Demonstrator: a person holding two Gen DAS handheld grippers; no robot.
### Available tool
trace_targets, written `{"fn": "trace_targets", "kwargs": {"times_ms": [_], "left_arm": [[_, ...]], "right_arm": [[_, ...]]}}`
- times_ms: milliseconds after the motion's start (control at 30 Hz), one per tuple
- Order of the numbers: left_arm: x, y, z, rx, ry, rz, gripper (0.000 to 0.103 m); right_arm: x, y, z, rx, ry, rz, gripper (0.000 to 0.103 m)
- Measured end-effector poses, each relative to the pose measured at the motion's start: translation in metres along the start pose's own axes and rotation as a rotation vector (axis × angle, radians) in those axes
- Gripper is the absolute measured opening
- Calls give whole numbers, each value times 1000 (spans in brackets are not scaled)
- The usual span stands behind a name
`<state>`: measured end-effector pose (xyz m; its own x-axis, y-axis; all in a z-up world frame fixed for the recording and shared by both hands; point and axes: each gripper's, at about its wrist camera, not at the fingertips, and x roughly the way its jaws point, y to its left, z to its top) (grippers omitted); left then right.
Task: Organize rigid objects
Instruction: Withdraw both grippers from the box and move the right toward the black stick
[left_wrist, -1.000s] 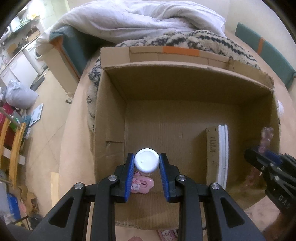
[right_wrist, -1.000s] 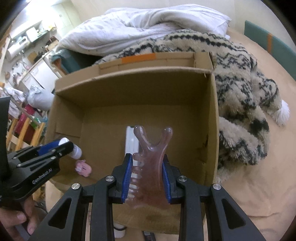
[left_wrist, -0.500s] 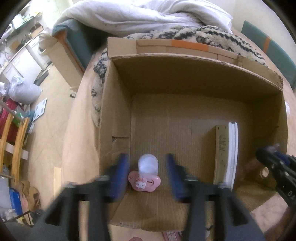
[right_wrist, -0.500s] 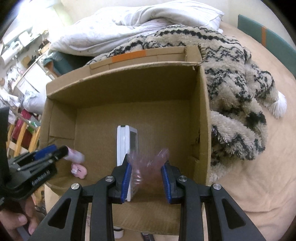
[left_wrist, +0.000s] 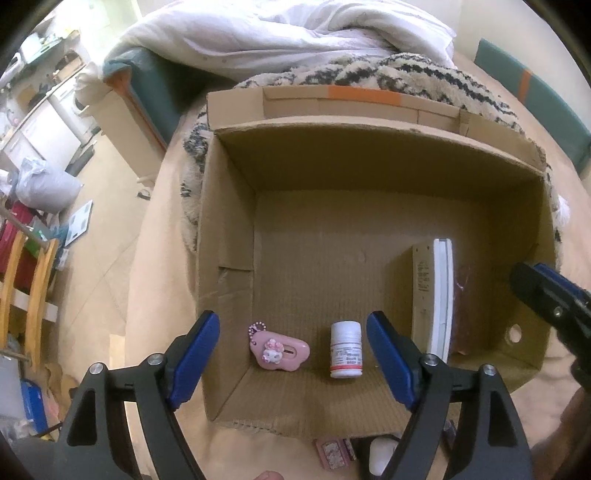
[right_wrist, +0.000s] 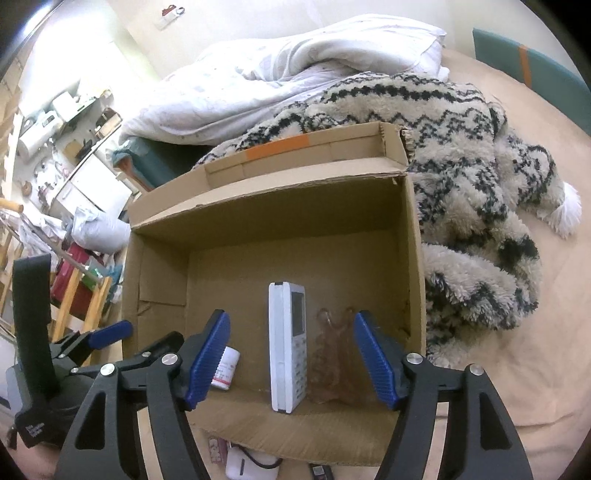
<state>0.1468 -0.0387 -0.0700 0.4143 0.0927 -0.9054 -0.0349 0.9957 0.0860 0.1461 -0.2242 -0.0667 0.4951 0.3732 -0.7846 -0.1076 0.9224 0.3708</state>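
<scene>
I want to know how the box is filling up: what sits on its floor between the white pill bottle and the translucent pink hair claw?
The white remote, lying lengthwise between the pill bottle and the hair claw; the right wrist view shows it best.

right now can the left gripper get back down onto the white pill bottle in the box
Probably yes. The left gripper hangs right over the white pill bottle, jaws opening with nothing held. The bottle lies free on the cardboard box floor, apart from the pink keychain and the remote.
</scene>
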Motion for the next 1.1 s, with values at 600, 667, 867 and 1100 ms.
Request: {"fn": "trace_targets", "kwargs": {"times_ms": [600,667,867,1100], "left_arm": [[-37,13,-8,-8,-59,25,80],[-42,14,-12,-2,-68,17,80],[-49,24,-26,2,-77,18,80],[-51,45,-48,-23,-63,20,80]], "right_arm": [[-26,-5,-6,22,-43,2,73],[-31,-4,-8,16,-50,-7,73],[-44,1,-16,-19,-67,-30,73],[-51,4,-31,-11,-49,-25,73]]}}
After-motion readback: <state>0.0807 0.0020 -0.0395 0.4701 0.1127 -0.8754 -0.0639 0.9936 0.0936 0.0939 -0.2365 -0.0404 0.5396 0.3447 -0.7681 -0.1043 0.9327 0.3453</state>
